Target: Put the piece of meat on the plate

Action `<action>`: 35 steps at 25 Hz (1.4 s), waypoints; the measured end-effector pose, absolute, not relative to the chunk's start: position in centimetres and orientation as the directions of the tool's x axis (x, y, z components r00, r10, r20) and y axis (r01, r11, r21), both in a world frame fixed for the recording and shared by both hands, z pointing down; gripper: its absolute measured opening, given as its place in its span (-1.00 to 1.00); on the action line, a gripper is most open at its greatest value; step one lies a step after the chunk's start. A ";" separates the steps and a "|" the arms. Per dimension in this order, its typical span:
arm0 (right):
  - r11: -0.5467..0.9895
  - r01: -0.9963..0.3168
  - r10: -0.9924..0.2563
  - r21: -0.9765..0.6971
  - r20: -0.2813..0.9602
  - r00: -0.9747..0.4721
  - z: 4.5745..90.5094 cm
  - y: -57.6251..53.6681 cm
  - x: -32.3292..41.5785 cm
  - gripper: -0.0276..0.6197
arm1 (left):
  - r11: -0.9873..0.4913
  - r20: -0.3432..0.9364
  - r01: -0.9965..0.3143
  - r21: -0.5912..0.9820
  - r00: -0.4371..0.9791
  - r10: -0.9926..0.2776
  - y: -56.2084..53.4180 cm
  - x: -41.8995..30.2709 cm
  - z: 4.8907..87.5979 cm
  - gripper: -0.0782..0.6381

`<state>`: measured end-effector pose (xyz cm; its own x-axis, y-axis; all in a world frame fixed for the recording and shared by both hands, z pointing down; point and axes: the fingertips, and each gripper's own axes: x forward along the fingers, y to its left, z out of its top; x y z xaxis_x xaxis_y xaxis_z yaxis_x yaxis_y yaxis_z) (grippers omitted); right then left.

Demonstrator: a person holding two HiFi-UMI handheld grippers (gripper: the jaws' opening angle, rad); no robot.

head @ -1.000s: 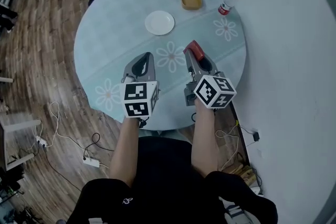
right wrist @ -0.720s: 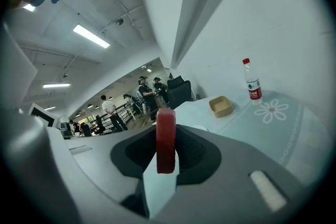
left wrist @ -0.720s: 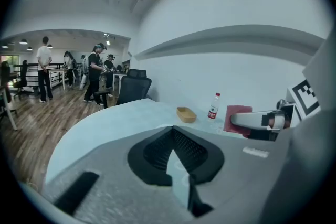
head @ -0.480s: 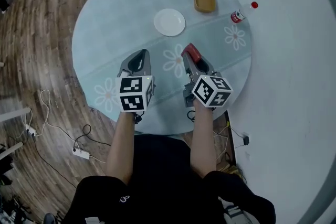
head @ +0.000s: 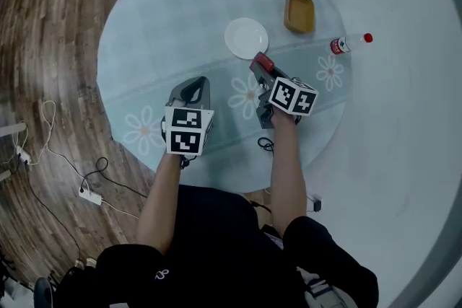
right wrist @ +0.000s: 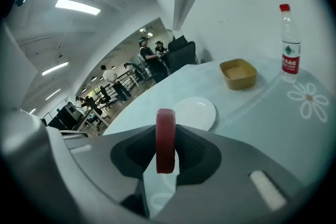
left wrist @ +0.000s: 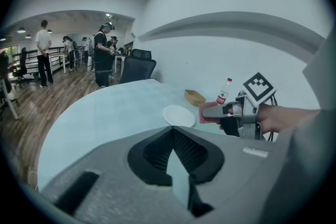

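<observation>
**Change of state.** Compared with one second earlier, the right gripper [head: 261,68] had advanced across the round pale-blue flower-patterned table [head: 159,25] towards the small round white plate [head: 246,37]. In the earlier head views a clear strip of table lay between the flat dark-red piece of meat [head: 260,63] and the plate. At this moment the front end of the meat stood just beside the plate's near rim, not yet over its centre. The grip had not altered: the meat was clamped throughout. The left gripper [head: 192,89] had shifted only a little, remaining on the near side of the table, well apart from the plate.

**Meaning for the task.** The carry was judged nearly complete. A short advance over the plate, then a release, remained.

**Differences between views.**
- The head view alone showed the gap between meat and plate rim, together with the tan rectangular tray [head: 299,12] and the clear plastic bottle with red cap [head: 350,44] lying beyond.
- The right gripper view alone showed the grip: the meat [right wrist: 165,139] stood on edge, pinched by its flat faces between the two pads, with the plate [right wrist: 195,113] directly ahead.
- The left gripper view showed its own fingers pressed together with nothing between them. It also gave a side aspect of the right gripper [left wrist: 210,112], apparently carried clear of the table surface.
</observation>
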<state>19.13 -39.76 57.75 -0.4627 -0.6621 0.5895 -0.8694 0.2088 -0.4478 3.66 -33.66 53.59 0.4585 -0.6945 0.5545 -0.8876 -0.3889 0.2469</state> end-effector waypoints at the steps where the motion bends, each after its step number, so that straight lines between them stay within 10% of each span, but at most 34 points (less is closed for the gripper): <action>1: 0.222 -0.866 -0.637 -0.448 0.606 -0.477 58.6 -40.8 18.9 -0.60 | -0.377 0.557 -0.892 0.249 0.450 -0.698 -34.0 3.2 53.8 -0.79; 16: 0.141 -0.795 -0.389 -0.589 0.706 -0.592 65.8 -50.1 15.6 -0.60 | -0.244 0.601 -0.931 0.271 0.361 -0.713 -35.6 -1.1 57.3 -0.79; 20: 0.127 -0.805 -0.372 -0.580 0.724 -0.581 66.0 -50.3 15.8 -0.30 | -0.245 0.603 -0.931 0.270 0.362 -0.711 -35.5 -0.9 57.6 -0.79; 28: 0.026 -0.830 -0.487 -0.557 0.718 -0.498 64.6 -49.4 18.9 -0.13 | -0.271 0.577 -0.924 0.271 0.381 -0.722 -34.3 -0.4 55.7 -0.79; 35: 0.074 -0.812 -0.667 -0.579 0.576 -0.472 58.1 -46.8 20.9 -0.44 | -0.289 0.515 -0.924 0.250 0.379 -0.769 -32.3 -0.5 51.6 -0.79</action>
